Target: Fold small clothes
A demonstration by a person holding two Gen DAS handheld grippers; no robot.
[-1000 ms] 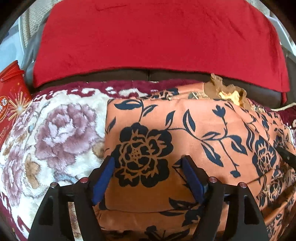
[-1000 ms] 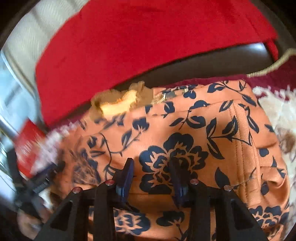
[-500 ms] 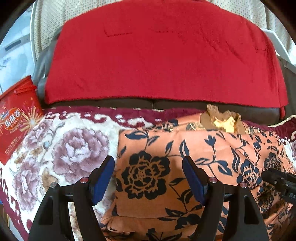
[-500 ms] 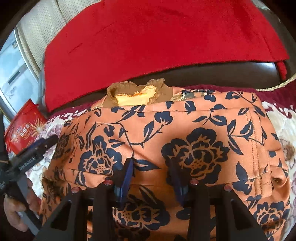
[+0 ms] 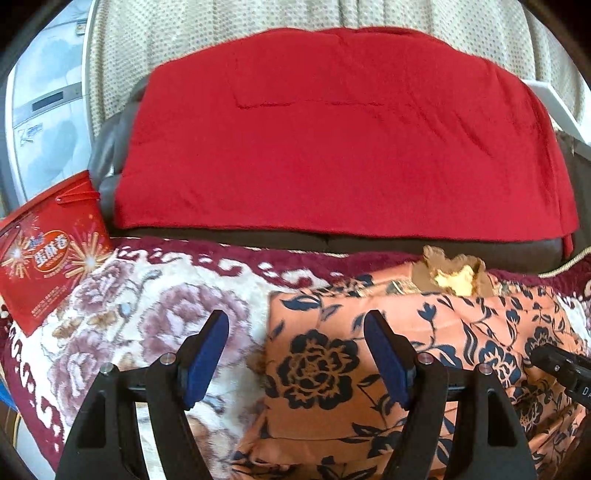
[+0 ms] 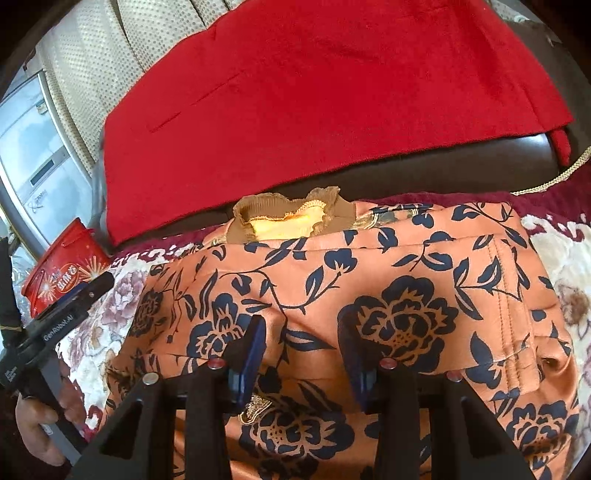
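Left gripper (image 5: pixel 295 354) jaws wide, right gripper (image 6: pixel 303 354) narrower

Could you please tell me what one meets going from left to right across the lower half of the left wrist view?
Red gift box → floral blanket → orange floral garment → tip of the right hand-held gripper.

A dark brown sofa (image 5: pixel 369 245) stood behind, its backrest draped with a red blanket (image 5: pixel 332 140). A flowered plush blanket (image 5: pixel 155 295) in cream and maroon covered the seat. Dotted beige curtains (image 5: pixel 258 18) hung behind, with a white appliance (image 5: pixel 44 110) at the left in daylight.
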